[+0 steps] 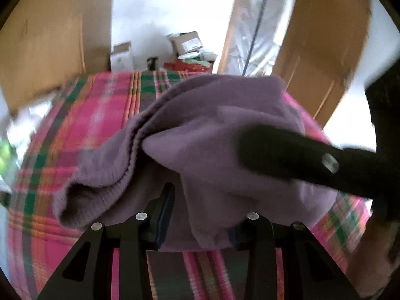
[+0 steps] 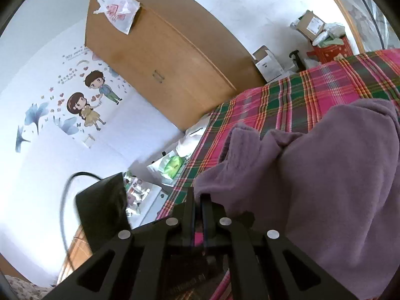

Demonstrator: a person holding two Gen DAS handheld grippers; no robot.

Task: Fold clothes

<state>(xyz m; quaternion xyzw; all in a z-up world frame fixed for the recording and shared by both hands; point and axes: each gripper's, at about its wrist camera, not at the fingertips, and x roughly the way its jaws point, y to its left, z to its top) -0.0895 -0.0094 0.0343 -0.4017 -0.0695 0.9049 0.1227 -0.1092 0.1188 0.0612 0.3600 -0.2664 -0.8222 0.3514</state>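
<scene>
Bright diffuse daylight, white walls near overexposed, soft shadows only, left wrist view smeared by motion blur, right wrist view sharper, strong fisheye bending, dark vignetted corners

Both wrist views close over the same purple garment [image 1: 212, 135] on plaid bedspread [image 2: 287, 100].

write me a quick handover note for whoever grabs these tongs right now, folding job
Left tongs: open, jaws set wide, purple garment draped between them, not clamped.
Right tongs: shut on an edge of the purple garment, which hangs bunched to their right.
The garment lies in a crumpled heap on the pink and green plaid bedcover, a ribbed hem showing on the left.
Done: no neat fold visible so far.
Left: probably spread it flat first, then fold.
</scene>
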